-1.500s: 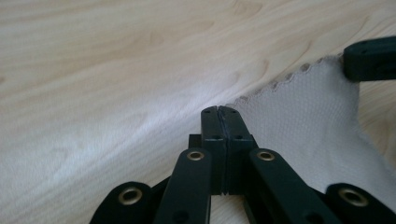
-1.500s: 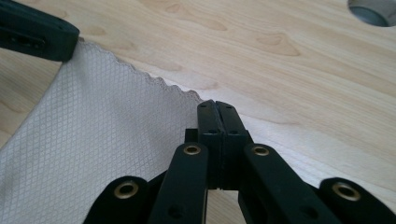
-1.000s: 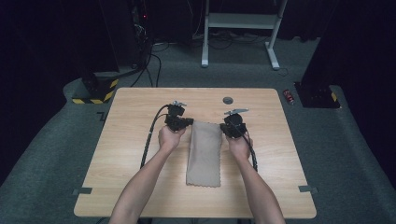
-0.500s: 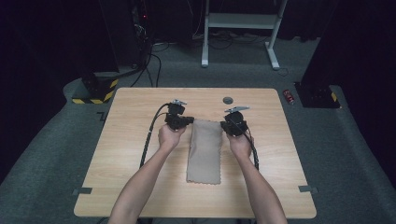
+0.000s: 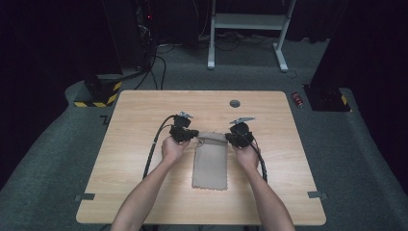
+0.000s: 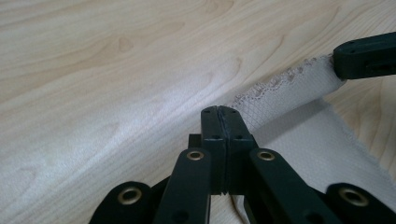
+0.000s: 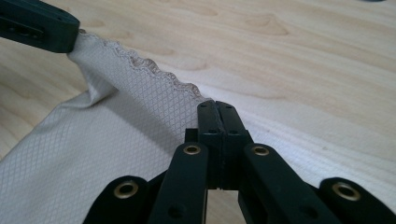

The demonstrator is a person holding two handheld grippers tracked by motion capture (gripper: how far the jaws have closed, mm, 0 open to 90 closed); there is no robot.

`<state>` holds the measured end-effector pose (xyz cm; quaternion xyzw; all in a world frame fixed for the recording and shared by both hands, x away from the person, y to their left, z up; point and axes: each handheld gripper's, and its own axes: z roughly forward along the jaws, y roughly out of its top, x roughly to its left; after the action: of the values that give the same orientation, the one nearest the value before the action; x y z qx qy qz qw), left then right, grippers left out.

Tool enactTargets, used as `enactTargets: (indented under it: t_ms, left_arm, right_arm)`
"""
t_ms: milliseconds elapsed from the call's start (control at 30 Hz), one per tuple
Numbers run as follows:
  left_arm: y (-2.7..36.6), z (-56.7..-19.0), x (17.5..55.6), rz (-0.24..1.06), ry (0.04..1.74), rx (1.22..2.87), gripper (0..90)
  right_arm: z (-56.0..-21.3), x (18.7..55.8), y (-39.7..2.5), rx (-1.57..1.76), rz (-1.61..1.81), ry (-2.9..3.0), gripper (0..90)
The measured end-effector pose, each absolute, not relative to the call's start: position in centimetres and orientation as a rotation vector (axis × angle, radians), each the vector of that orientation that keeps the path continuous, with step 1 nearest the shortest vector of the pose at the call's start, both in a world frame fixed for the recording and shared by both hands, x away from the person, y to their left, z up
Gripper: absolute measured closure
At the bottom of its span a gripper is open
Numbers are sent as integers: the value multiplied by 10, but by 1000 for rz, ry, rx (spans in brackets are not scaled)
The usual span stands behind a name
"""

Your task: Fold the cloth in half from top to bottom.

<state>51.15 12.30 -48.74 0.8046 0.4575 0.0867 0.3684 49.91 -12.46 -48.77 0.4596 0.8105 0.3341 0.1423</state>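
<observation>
Two grippers hold one beige cloth (image 5: 210,161) by its far corners. The cloth lies near the middle of the wooden table (image 5: 134,125), a little toward the near side, and it is a long strip that runs from far to near. Its near edge lies flat on the wood, while the far edge is lifted a little between the two grippers.

The left gripper (image 5: 191,135) is at the far left corner of the cloth. In the left gripper view its jaws are pressed together, and the cloth (image 6: 299,121) comes out just beside the tips, so this gripper (image 6: 219,115) pinches the corner. The scalloped hem stretches from there to the jaw of the other gripper at the right edge of that view.

The right gripper (image 5: 230,138) is at the far right corner. In the right gripper view this gripper (image 7: 216,109) also has its jaws pressed together on the cloth (image 7: 93,149), which has a fine diamond pattern. The hem rises from there to the other gripper at the top left.

A small dark round disc (image 5: 235,103) sits in the table near the far edge, well apart from the cloth.
</observation>
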Motion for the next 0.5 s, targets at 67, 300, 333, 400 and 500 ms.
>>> enactTargets:
  t_ms: [67, 300, 333, 400, 500]
  left_arm:
    - [123, -488, 508, 219, 1167, 2065, 892]
    - [122, -488, 498, 230, 1135, 2091, 892]
    - [121, -489, 496, 236, 1124, 2104, 892]
    - [122, -490, 494, 240, 1114, 2117, 892]
    - [122, -492, 491, 228, 1120, 2106, 892]
  right_arm:
    - [-489, 497, -124, 1318, 956, 2350, 900]
    - [-493, 488, -127, 1310, 976, 2365, 900]
    - [-495, 487, -128, 1311, 977, 2366, 900]
    - [-496, 485, -129, 1314, 989, 2367, 900]
    - [-499, 482, -128, 1305, 985, 2374, 900]
